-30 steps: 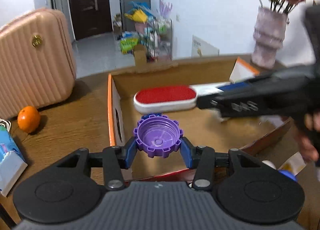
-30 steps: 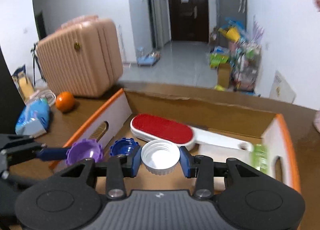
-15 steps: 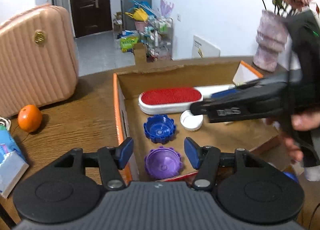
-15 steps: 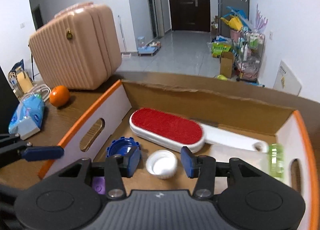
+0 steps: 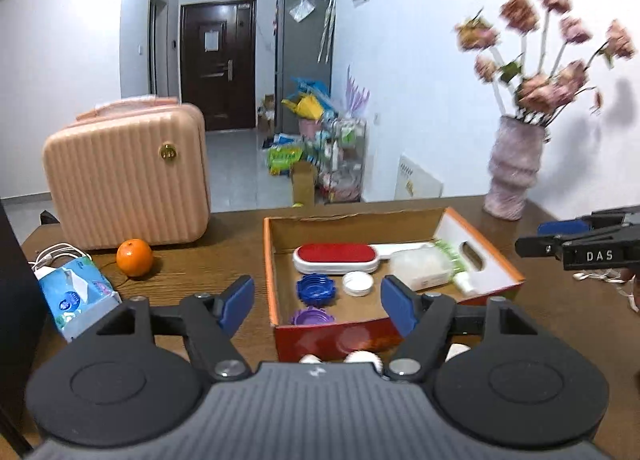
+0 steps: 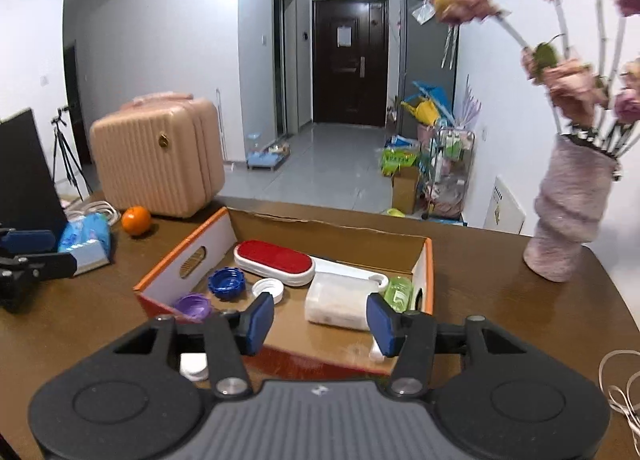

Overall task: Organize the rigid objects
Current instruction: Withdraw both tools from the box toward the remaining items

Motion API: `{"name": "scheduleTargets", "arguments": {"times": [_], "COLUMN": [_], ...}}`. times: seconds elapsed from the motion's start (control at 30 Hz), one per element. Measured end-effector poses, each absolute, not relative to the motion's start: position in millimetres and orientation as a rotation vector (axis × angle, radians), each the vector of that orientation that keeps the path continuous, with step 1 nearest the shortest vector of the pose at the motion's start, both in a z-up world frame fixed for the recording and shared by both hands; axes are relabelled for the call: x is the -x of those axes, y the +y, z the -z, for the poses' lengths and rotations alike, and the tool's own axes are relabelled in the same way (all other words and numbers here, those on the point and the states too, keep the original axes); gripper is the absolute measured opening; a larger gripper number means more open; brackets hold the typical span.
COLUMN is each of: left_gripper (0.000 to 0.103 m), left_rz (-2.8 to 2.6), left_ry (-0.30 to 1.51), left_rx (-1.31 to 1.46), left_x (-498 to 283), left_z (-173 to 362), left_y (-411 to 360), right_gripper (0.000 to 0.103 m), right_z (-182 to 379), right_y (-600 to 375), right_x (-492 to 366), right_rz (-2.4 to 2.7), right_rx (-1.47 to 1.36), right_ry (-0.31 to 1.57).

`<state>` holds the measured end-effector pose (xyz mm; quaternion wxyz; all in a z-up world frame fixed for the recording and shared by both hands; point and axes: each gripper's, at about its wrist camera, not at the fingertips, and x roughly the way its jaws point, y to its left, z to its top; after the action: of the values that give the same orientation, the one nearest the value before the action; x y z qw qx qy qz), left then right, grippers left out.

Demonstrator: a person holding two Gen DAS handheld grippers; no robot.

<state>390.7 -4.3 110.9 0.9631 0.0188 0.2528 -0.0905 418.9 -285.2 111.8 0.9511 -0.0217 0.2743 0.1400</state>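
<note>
On the brown bench [image 5: 192, 276] we see a pink ribbed suitcase [image 5: 128, 180] with an orange [image 5: 135, 257] just in front of it, a blue tissue pack [image 5: 76, 292] nearby, and a pale vase [image 6: 572, 216] of dried flowers [image 5: 552, 48] at the far right. A dark door [image 6: 350, 60] closes the hallway beyond.

Three caps [image 5: 316, 289] in the box [image 5: 270, 276], before the brush [image 5: 335, 258].

The purple cap [image 5: 312, 316] and the white cap [image 5: 357, 283] are no longer gripped; both are left lying in the box [image 5: 496, 260]. The jaws of the left gripper [image 5: 318, 305] and right gripper [image 6: 320, 323] have just been opening, nothing is held between them, and both are drawn back toward 6 o'clock.
</note>
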Motion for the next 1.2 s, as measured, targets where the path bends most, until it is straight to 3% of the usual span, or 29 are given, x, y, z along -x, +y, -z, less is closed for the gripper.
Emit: {"name": "scheduleTargets", "arguments": {"times": [0.2, 0.27, 0.53, 0.73, 0.9, 1.2], "left_gripper": [0.077, 0.078, 0.081, 0.084, 0.084, 0.083], "left_rz": [0.19, 0.194, 0.192, 0.179, 0.21, 0.183], "left_ry": [0.461, 0.437, 0.408, 0.434, 0.565, 0.571], "left_rx": [-0.002, 0.015, 0.033, 0.072, 0.032, 0.034], "left_x": [-329, -304, -210, -154, -144, -167], "left_z": [-130, -130, -115, -84, -52, -40], "left_y": [-13, -16, -19, -15, -14, -17], "right_gripper": [0.052, 0.063, 0.065, 0.073, 0.072, 0.072], "right_z": [-118, -114, -93, -54, -20, -11], "right_y": [-294, -296, -293, -281, -275, -279], "right_x": [-350, -321, -220, -153, -136, -166], "right_rz": [-0.299, -0.333, -0.372, -0.395, -0.419, -0.383], "right_rx": [0.011, -0.01, -0.005, 0.017, 0.001, -0.017], "right_ry": [0.477, 0.443, 0.38, 0.375, 0.462, 0.493]}}
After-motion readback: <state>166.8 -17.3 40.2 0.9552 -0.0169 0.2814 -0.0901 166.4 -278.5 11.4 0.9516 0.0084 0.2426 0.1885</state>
